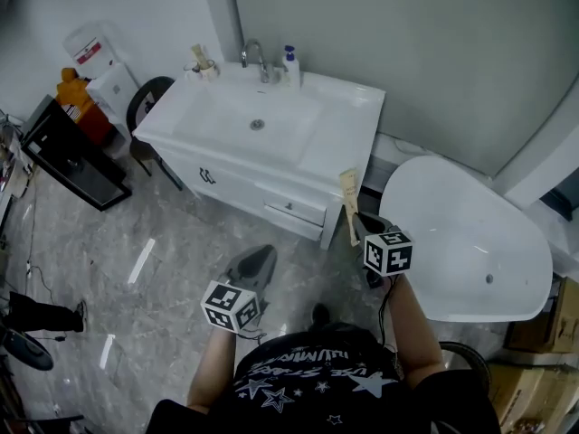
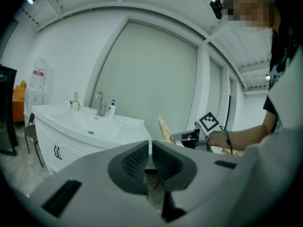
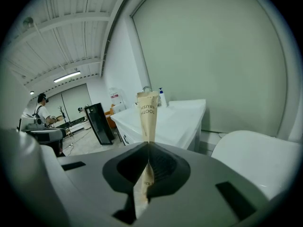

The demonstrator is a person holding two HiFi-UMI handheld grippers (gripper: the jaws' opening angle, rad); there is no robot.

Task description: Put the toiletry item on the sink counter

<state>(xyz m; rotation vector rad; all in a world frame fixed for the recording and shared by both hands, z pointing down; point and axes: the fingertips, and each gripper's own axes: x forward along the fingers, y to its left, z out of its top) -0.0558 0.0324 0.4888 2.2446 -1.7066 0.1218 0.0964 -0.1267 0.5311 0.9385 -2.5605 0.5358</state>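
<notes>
Toothbrush packet (image 3: pixel 147 113) pinched in right gripper (image 3: pixel 148 150).
Left gripper (image 2: pixel 150 156) closed, empty; sink counter (image 1: pixel 348 120) upper centre of frame, packet not on it.

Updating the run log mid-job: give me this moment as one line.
right hand-held gripper: shut on toothbrush packet | left hand-held gripper: shut, empty | sink counter: packet not yet placed

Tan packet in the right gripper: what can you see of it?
The packet is a long, flat, tan paper sleeve printed TOOTH BRUSH near its top. It stands upright, pinched in its lower part by the shut right gripper. It is in the air, short of the sink counter, touching nothing else.
</notes>
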